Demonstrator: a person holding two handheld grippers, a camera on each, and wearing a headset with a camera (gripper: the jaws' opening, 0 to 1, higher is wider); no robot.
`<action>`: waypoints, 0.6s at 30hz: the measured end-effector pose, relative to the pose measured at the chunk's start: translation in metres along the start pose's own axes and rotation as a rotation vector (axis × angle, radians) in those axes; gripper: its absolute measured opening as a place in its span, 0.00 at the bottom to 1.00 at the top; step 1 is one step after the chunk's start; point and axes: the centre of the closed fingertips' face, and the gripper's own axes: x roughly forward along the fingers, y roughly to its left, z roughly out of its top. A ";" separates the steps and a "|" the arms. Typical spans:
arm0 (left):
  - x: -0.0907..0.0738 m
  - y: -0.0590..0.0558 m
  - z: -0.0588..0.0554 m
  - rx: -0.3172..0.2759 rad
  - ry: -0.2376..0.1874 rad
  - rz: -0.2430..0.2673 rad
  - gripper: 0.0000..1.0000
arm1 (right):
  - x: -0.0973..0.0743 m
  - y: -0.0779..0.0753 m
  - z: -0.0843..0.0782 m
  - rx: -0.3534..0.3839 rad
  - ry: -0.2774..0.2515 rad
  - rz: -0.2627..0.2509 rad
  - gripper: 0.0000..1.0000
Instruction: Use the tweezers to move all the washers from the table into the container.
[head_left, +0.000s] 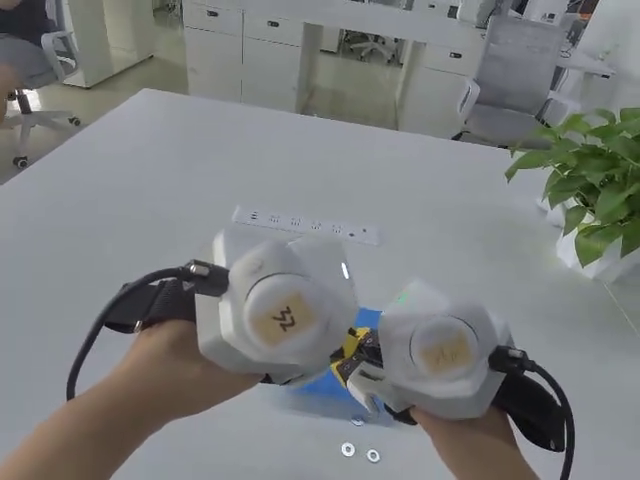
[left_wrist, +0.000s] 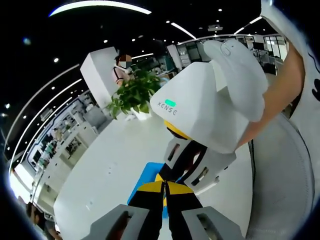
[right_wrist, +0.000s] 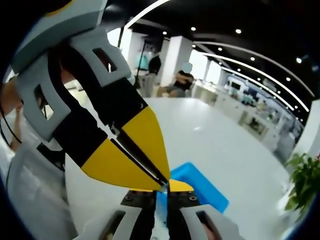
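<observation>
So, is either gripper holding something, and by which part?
Cannot tell: a thin dark line, perhaps tweezers, runs between the shut jaws of the left gripper.

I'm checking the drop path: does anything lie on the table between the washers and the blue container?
Nothing visible: bare table lies between the washers and the blue container. The left gripper and right gripper hang above the container, hiding most of it.
</observation>
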 end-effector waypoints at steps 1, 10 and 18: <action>0.002 0.003 0.000 0.000 -0.002 0.003 0.00 | 0.002 -0.003 0.001 -0.005 0.000 -0.005 0.03; 0.017 0.019 -0.008 -0.013 0.012 0.020 0.00 | 0.019 -0.018 -0.001 -0.019 0.018 -0.006 0.03; 0.036 0.021 -0.024 -0.030 0.060 0.003 0.00 | 0.042 -0.021 -0.017 -0.030 0.069 0.022 0.03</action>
